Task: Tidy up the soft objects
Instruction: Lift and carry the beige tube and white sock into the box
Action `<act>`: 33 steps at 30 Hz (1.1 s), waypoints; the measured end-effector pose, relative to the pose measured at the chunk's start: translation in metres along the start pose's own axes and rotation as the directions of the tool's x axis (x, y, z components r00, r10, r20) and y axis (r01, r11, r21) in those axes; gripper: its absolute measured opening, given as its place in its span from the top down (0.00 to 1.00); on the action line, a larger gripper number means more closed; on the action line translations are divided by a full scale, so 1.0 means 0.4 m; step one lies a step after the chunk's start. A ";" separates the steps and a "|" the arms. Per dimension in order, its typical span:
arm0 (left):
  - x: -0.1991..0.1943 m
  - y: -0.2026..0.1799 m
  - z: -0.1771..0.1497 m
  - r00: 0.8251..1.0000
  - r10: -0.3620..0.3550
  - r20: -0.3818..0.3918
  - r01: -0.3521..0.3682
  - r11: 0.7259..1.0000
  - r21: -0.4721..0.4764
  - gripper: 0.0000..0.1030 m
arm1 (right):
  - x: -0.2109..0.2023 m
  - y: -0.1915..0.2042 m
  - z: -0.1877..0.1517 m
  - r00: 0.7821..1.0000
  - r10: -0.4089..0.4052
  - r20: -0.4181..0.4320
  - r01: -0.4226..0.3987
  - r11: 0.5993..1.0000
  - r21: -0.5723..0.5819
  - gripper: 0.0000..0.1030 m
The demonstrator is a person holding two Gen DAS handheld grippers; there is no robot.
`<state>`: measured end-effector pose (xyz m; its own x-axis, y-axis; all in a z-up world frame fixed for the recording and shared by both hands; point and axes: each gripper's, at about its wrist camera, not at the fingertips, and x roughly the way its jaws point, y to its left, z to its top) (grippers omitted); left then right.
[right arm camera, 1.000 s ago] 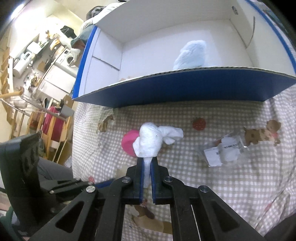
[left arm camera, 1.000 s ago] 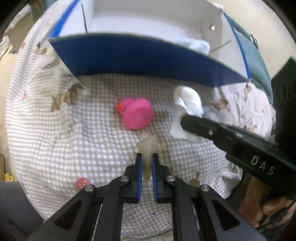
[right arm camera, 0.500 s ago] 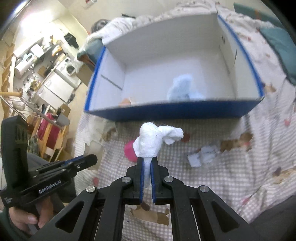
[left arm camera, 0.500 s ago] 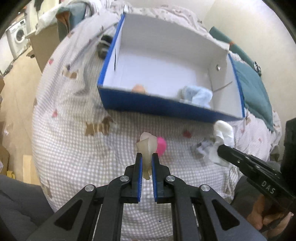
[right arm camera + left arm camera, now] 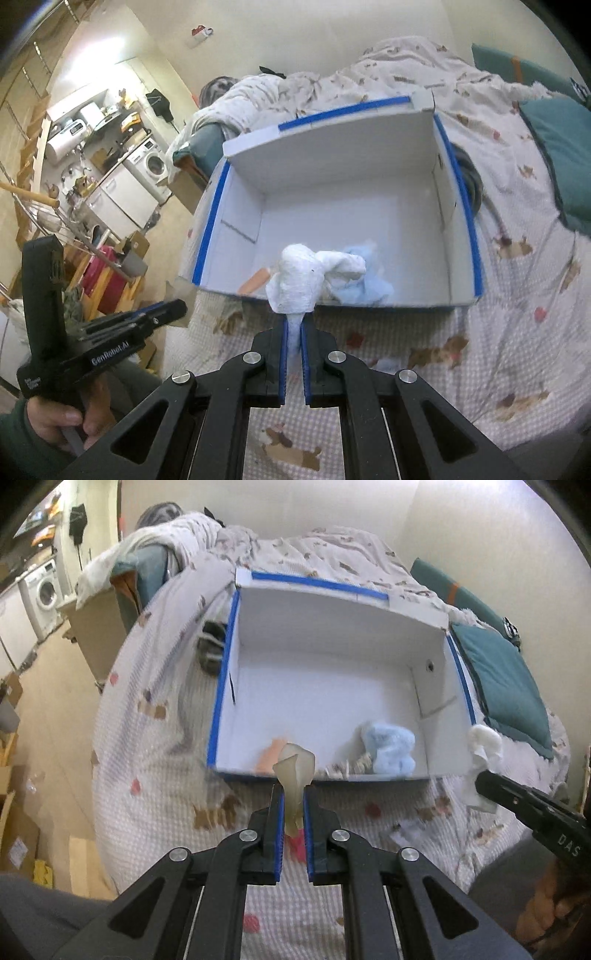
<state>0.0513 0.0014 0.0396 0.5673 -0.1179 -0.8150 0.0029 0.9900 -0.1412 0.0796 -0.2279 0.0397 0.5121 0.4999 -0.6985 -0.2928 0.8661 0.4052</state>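
My left gripper (image 5: 293, 797) is shut on a translucent beige soft piece (image 5: 295, 770) and holds it high above the bed, just before the near wall of the open white box with blue edges (image 5: 332, 664). My right gripper (image 5: 294, 325) is shut on a white fluffy cloth (image 5: 306, 277), also raised before the box (image 5: 354, 192); the cloth also shows at the right of the left wrist view (image 5: 484, 746). In the box lie a light blue fluffy item (image 5: 391, 749), a peach piece (image 5: 271, 757) and a small striped item (image 5: 351, 766).
The box sits on a checked bedspread (image 5: 155, 775). A pink object (image 5: 295, 845) lies on the bed under my left fingers, and a clear plastic wrapper (image 5: 402, 834) to its right. A teal cushion (image 5: 506, 679) lies right of the box; a dark item (image 5: 210, 646) lies left of it.
Both grippers have risen well above the bed with their items still held. The box now shows from above, with its inside in full view.
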 end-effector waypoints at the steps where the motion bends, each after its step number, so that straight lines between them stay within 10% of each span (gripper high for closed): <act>1: 0.004 -0.001 0.013 1.000 0.008 0.006 -0.008 1.000 0.006 0.92 | 0.004 -0.001 0.009 1.000 -0.004 0.006 0.004 1.000 -0.004 0.92; 14: 0.134 0.006 0.142 0.998 0.057 -0.009 -0.057 0.998 0.012 0.92 | 0.113 -0.122 0.074 0.999 -0.047 0.004 0.046 0.996 0.075 0.92; 33: 0.216 -0.006 0.111 0.997 0.083 0.008 -0.083 0.995 0.057 0.90 | 0.174 -0.229 0.057 0.996 -0.091 -0.011 0.091 0.969 0.231 0.92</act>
<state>0.1370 -0.0078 -0.0056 0.5722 -0.0346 -0.8194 0.0025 0.9992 -0.0405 0.1606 -0.2725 -0.0326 0.5281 0.4188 -0.7387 -0.0507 0.8839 0.4649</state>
